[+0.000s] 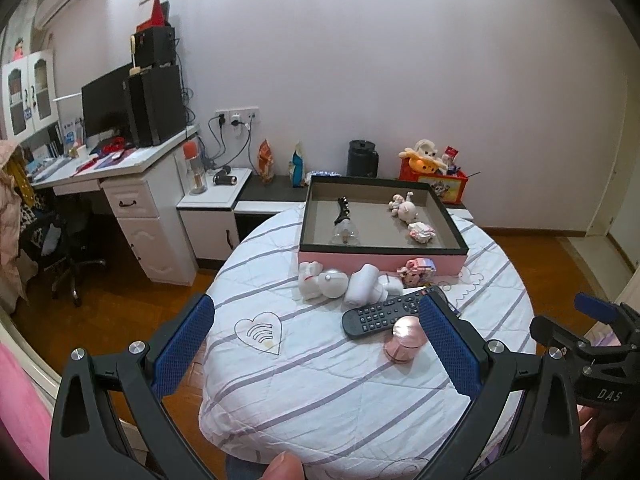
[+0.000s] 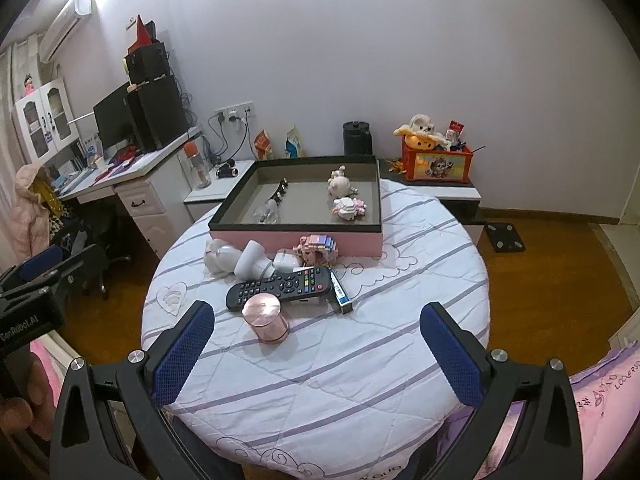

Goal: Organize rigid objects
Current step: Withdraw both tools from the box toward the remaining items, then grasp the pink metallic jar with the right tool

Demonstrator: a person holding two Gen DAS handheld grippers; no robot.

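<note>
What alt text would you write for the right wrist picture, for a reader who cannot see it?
An open right gripper hovers empty over a round table with a striped cloth, where a pink canister, a black remote and small toys lie in front of a pink tray that holds a few trinkets.

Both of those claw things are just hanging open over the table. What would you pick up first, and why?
Probably the pink cylinder: the right gripper is open and empty, and the cylinder stands nearest it, upright, at the front of the clutter. It seems the easiest grab before lifting it to the tray behind.
</note>
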